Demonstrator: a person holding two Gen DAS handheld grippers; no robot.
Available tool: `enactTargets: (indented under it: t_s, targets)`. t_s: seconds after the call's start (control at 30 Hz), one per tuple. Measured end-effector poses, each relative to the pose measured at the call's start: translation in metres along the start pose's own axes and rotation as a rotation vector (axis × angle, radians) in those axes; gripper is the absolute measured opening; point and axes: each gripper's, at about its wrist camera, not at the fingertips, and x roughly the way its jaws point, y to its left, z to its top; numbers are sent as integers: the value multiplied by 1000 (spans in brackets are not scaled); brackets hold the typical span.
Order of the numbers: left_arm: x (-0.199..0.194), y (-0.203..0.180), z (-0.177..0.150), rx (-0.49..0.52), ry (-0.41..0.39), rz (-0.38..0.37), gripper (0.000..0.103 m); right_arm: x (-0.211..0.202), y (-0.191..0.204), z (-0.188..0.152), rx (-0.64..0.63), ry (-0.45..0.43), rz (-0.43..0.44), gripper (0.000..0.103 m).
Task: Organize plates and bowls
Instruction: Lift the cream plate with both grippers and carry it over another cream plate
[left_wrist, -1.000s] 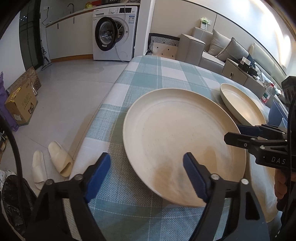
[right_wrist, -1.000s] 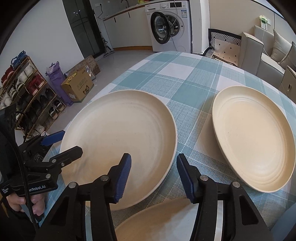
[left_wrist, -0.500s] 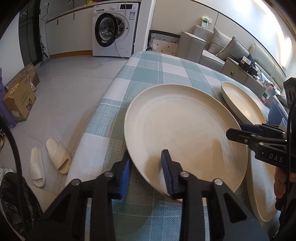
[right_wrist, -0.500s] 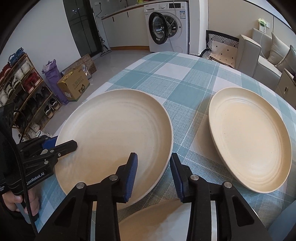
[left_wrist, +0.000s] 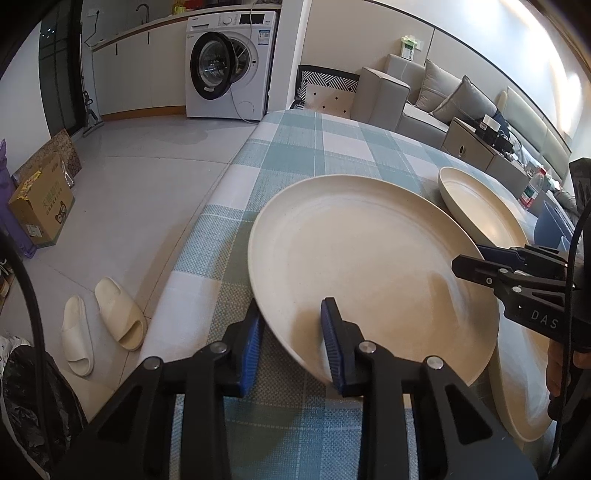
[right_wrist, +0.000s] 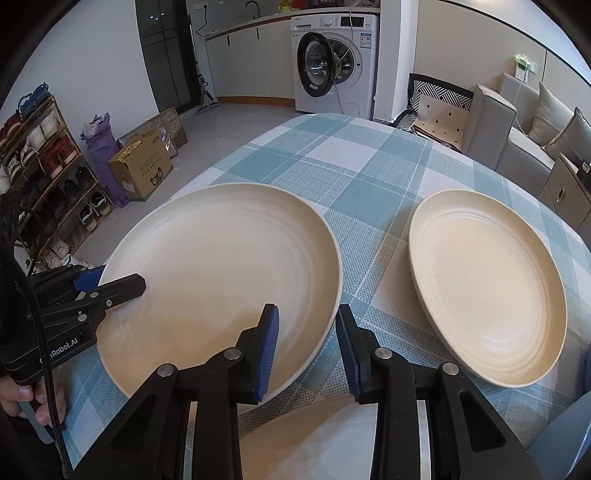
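A large cream plate (left_wrist: 369, 266) (right_wrist: 221, 273) is tilted, its left rim lifted off the checked tablecloth. My left gripper (left_wrist: 291, 336) is shut on its near rim; it shows in the right wrist view (right_wrist: 107, 284) at the plate's left edge. My right gripper (right_wrist: 304, 336) is shut on the same plate's right rim, and shows in the left wrist view (left_wrist: 491, 266). A second cream plate (right_wrist: 487, 288) (left_wrist: 480, 206) lies flat to the right. A third cream plate (right_wrist: 314, 443) (left_wrist: 521, 387) lies nearest, under the right gripper.
The table (right_wrist: 369, 162) carries a blue-and-white checked cloth. Its left edge (left_wrist: 207, 210) drops to the floor, where slippers (left_wrist: 99, 325) and a cardboard box (left_wrist: 40, 199) sit. A blue object (left_wrist: 554, 221) lies at the far right. A sofa and washing machine stand behind.
Both grippers have closed from open onto the large plate's rim. The plate's left side has risen off the cloth.
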Motion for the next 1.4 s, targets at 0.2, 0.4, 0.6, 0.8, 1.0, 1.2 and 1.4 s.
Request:
enactTargets:
  t_s: [0.2,0.4,0.6,0.8,1.0,1.2,1.4]
  targets:
    - [-8,-2,4,8,-22,-4,30,-9,0,0,1,-18,-7,33]
    - [-17,-5,5,20,-39,-12,30,-21,0,1,3,-39,-15,33]
    - [-27,-10,8,32,-58,-17,30,-36,1,0,1,-65,-28,33]
    - [-39,-16,10,49,-81,-23,30,-52,-1,-4,11,-87,-38,33]
    - [-48,-24,9,67,-92,-45,30,-69,-6,-7,24,-110,-50,33]
    - [-55,-34,11,89,-104,-53,30,-87,-8,-12,29,-133,-68,33]
    - [-62,-42,10,107,-114,-63,30,-103,-10,-19,41,-145,-80,33]
